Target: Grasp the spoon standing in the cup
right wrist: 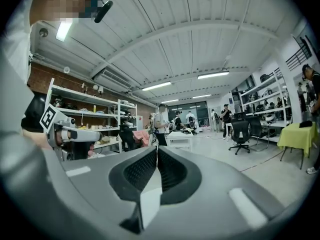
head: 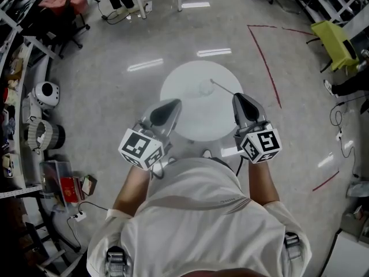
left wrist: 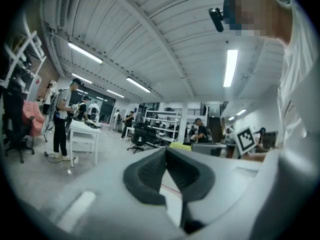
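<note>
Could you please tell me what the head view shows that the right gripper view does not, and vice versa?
Only the head view: the round table with the cup and the spoon standing in it. Only the right gripper view: the ceiling, and the right gripper with its jaws together, nothing between them. Both: that gripper, the left gripper and the yellow-green table cover.

free: table bare on all sides of cup | obstacle: spoon slanting rightward from cup
</note>
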